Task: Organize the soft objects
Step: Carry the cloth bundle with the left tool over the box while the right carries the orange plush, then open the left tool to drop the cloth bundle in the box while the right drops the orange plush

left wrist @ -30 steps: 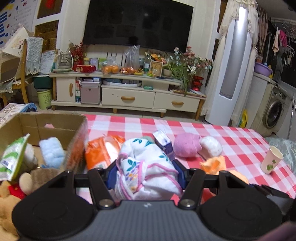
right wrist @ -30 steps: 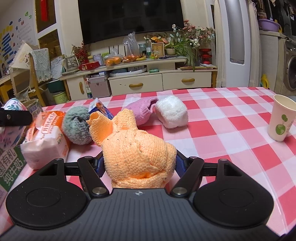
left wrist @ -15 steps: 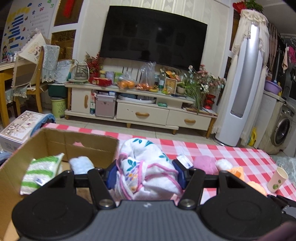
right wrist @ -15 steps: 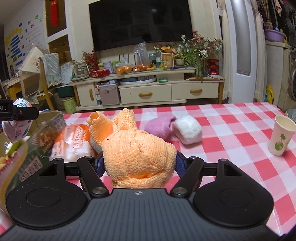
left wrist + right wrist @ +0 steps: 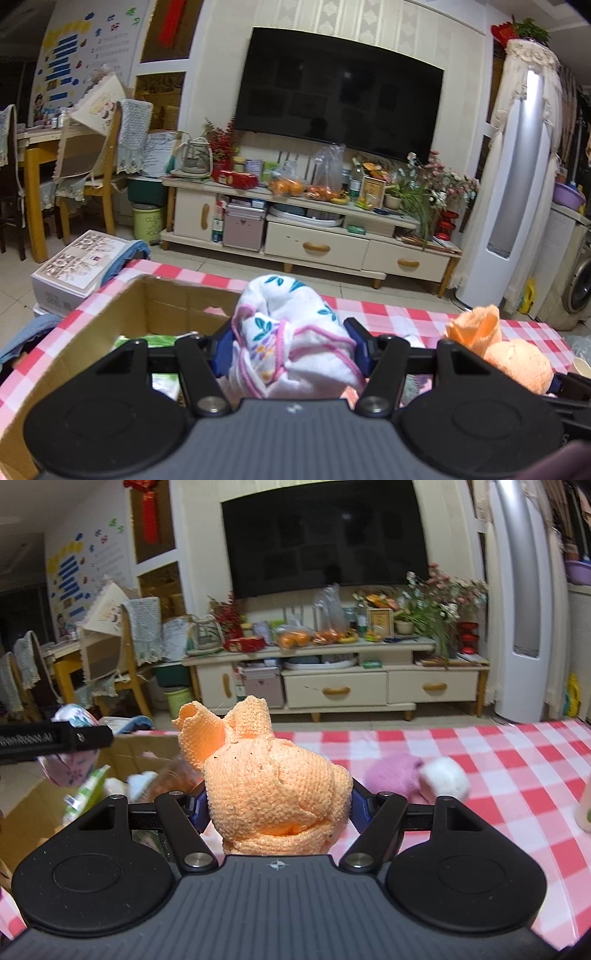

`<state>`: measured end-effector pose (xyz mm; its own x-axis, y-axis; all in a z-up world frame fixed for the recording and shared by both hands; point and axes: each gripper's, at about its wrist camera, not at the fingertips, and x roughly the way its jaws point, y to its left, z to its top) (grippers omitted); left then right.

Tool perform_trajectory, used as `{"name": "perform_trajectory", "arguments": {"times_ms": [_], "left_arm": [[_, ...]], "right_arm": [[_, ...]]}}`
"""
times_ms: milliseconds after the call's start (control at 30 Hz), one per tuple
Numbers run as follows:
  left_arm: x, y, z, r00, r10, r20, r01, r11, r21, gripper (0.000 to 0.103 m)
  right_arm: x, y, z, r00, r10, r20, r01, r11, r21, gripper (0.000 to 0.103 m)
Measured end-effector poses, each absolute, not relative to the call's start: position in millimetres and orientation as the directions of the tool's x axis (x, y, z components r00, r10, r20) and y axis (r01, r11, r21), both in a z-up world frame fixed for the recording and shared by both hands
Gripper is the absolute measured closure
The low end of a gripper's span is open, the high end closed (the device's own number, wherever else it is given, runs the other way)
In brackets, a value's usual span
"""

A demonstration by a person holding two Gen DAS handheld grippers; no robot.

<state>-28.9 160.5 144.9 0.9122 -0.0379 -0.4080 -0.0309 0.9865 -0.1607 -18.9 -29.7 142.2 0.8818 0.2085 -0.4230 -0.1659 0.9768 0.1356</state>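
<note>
left hand-held gripper point(image 5: 291, 345) clamped on white floral cloth bundle point(image 5: 291, 343), bundle raised above near edge of open cardboard box point(image 5: 110, 332) on red-checked counter point(image 5: 388, 314). green-white packet point(image 5: 83, 794) and pale plush items inside box. right hand-held gripper point(image 5: 277, 805) clamped on orange knitted cloth point(image 5: 273, 786), held above counter just right of box. pink plush point(image 5: 393, 775) touching white plush point(image 5: 443, 779) on counter, further right. paper cup point(image 5: 583, 808) at right edge.
</note>
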Motion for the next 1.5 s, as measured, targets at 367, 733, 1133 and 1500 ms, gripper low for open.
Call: {"name": "perform_trajectory", "arguments": {"times_ms": [367,733,1133,1500], "left_arm": [[-32,208,143,0.905,0.060,-0.422,-0.150,0.971,-0.184,0.043],[-34,243,132,0.865,0.110,-0.489,-0.231,0.953,-0.194,0.043],[-36,254,122,0.824,0.119,-0.554,-0.265,0.945,-0.191,0.042],[-39,252,128,0.835,0.154,-0.528,-0.285,0.942,-0.176,0.026]], "right_arm": [[5,16,165,0.857,0.350,-0.379,-0.322,0.937,0.137,0.016],[27,56,161,0.808,0.436,-0.396,-0.433,0.896,0.101,0.015],[47,81,150,0.771,0.454,-0.446,-0.474,0.877,0.073,0.013],[37,74,159,0.795,0.442,-0.417,-0.455,0.888,0.074,0.003]]}}
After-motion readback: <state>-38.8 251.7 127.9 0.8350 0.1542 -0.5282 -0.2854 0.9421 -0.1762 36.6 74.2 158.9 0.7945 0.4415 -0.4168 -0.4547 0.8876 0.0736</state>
